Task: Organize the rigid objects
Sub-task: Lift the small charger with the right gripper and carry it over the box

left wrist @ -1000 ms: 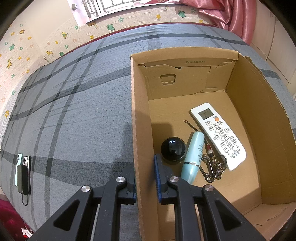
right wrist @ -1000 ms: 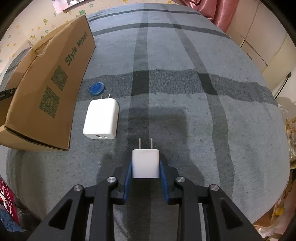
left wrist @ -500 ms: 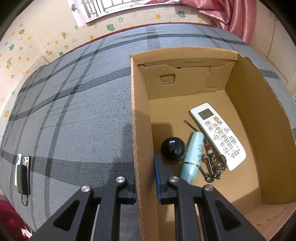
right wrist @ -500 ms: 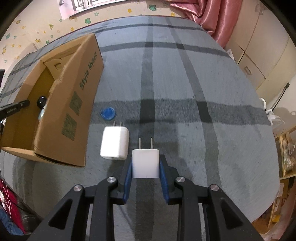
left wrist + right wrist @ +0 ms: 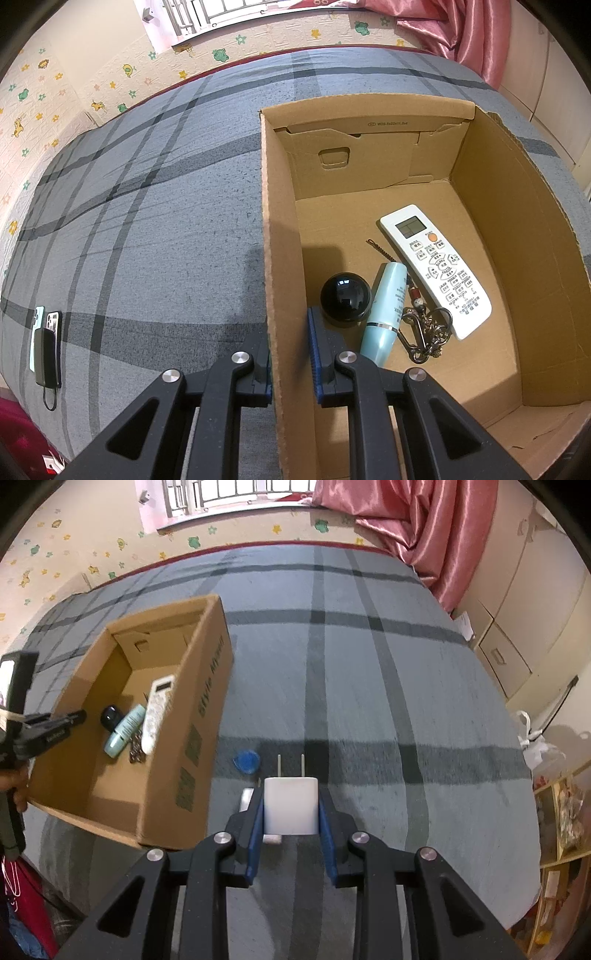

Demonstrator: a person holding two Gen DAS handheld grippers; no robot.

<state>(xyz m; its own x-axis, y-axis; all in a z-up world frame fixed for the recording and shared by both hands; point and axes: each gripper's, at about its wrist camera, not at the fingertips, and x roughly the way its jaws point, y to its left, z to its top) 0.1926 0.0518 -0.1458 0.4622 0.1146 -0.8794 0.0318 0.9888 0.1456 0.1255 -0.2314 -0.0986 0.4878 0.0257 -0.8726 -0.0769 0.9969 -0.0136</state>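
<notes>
My right gripper [image 5: 291,814] is shut on a small white plug charger [image 5: 291,805], prongs forward, held high above the bed. A larger white charger [image 5: 246,800] lies below it, mostly hidden, beside a blue cap [image 5: 246,761]. My left gripper [image 5: 289,350] is shut on the left wall of the cardboard box [image 5: 275,258], one finger outside and one inside. The box also shows in the right wrist view [image 5: 207,686]. Inside lie a white remote [image 5: 436,269], a light blue tube [image 5: 386,314], a black ball [image 5: 345,299] and a metal keychain [image 5: 424,332].
The box stands on a grey plaid bedspread [image 5: 369,701]. Phones and a power bank [image 5: 46,343] lie at the bed's left edge. A pink curtain [image 5: 406,524] and cabinets [image 5: 517,627] are at the right. A starred wall is behind.
My right gripper has risen with the small charger and turned left, so the box's inside now shows. The large charger has slipped under the gripper. The left gripper has not moved.
</notes>
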